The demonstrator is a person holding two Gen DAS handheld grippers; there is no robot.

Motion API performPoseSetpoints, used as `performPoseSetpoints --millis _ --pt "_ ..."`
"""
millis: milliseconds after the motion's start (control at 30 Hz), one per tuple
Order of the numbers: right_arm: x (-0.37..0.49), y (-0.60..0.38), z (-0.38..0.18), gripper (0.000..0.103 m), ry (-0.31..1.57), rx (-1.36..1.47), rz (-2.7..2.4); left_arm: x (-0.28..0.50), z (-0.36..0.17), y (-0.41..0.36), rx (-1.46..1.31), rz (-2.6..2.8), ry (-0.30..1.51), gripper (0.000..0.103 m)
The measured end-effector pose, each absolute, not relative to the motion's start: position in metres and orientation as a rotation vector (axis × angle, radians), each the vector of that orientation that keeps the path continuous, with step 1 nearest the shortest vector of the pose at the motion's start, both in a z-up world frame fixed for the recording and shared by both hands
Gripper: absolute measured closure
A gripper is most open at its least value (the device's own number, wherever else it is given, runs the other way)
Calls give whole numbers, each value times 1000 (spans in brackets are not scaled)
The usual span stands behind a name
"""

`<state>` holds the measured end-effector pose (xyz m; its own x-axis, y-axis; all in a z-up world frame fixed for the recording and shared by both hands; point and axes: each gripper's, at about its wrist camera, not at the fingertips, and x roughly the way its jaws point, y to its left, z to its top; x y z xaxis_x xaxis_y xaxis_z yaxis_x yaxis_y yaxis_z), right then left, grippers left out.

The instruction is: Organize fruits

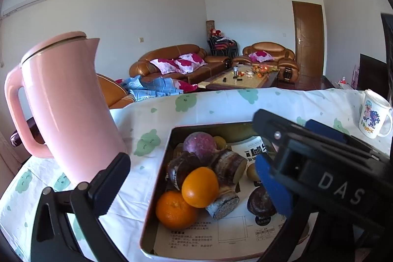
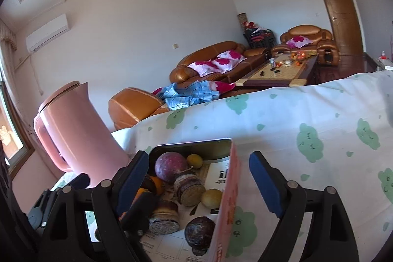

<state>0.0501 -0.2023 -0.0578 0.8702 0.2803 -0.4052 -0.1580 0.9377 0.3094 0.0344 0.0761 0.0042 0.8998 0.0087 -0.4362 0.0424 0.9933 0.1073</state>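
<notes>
The tin (image 2: 227,190) wall was straddled, ungripped, by the right gripper's (image 2: 192,183) open jaws; left gripper (image 1: 194,178) spread wide, empty; fruit (image 1: 200,187) might be tipped out.

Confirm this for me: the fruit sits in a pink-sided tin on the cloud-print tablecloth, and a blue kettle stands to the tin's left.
One thing is wrong: the kettle is pink, not blue, as the left wrist view shows. The rest holds: the fruit, including two oranges, lies in the pink-sided tin on the cloud-print tablecloth, with the kettle to the tin's left.
</notes>
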Motion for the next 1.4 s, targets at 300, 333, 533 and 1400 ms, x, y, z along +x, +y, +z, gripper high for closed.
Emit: performPoseSetpoints --millis 300,333,533,1400 --pt "8 -217 -49 18 286 227 53 23 3 81 141 64 400 0" --pt "3 -218 -46 18 266 221 41 21 4 84 132 72 389 0" --pt "-27 -218 -39 18 192 201 3 6 8 91 85 75 368 0" --pt "-87 -207 -30 18 81 106 -29 -46 12 92 82 34 291 0"
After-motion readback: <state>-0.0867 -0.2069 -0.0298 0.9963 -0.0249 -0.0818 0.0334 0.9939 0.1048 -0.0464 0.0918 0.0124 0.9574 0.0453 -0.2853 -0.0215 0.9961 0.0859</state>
